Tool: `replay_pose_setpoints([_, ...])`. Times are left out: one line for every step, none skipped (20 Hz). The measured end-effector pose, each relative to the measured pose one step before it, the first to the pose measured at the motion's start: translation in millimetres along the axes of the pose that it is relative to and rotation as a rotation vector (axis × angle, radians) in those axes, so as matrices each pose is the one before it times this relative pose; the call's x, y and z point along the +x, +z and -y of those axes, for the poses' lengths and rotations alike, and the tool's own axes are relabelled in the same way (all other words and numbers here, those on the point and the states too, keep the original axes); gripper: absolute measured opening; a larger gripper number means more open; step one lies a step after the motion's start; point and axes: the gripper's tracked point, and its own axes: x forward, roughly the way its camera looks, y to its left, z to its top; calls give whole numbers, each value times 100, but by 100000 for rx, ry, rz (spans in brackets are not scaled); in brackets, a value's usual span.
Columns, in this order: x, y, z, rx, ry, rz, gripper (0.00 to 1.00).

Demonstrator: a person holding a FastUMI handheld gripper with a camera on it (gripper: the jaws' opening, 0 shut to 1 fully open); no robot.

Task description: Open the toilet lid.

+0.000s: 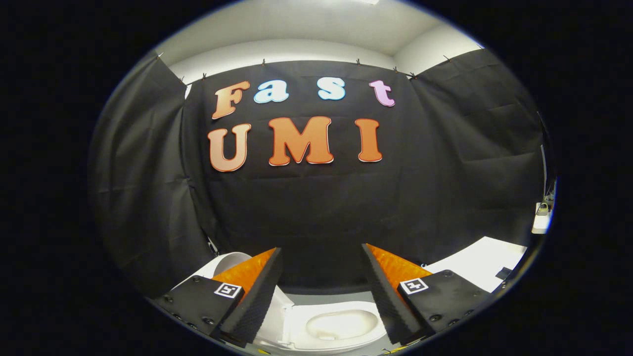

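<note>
A white toilet sits low in the view, under and between my fingers. Its bowl [341,324] lies uncovered, with the seat rim [296,316] around it. The white lid [230,261] stands raised at the left end of the toilet and is partly hidden behind my left finger [257,291]. My gripper [321,248] hangs above the toilet, open, with a wide gap and nothing between the fingers. Neither finger touches the lid or the seat.
Black cloth walls [316,207] enclose the booth behind and on both sides of the toilet. A white flat surface [487,262] lies beyond my right finger. Farther right, a small white ledge [541,222] carries a small object.
</note>
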Motion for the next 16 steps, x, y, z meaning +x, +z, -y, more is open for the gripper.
replay_pose_setpoints([-36, 429, 564, -91, -389, 1152, 100])
replay_pose_setpoints([-83, 426, 500, 546, -245, 1021, 100])
replay_pose_setpoints([41, 513, 392, 1640, -234, 691, 100])
replay_pose_setpoints([78, 541, 53, 4401, 785, -172, 99])
replay_pose_setpoints([-197, 810, -216, 7239, 1957, 381, 99])
replay_pose_setpoints([44, 1020, -23, 5968, 1098, 1482, 98])
replay_pose_setpoints([-5, 1011, 435, 2578, -273, 1925, 98])
replay_pose_setpoints([-36, 833, 793, -518, -1208, 1498, 98])
replay_pose_setpoints([36, 403, 562, -2184, -1178, 769, 98])
replay_pose_setpoints([-141, 294, 210, -2142, -667, 466, 98])
replay_pose_setpoints([-152, 264, 123, -1433, -328, 377, 98])
replay_pose_setpoints([-115, 263, -28, -724, -204, 266, 98])
replay_pose_setpoints([-124, 193, 71, -221, -29, 391, 98])
replay_pose_setpoints([-29, 77, 43, -51, -152, 41, 98])
replay_pose_setpoints([7, -85, 37, 84, -79, -147, 98])
replay_pose_setpoints([-135, -224, 55, 17, -6, -225, 98])
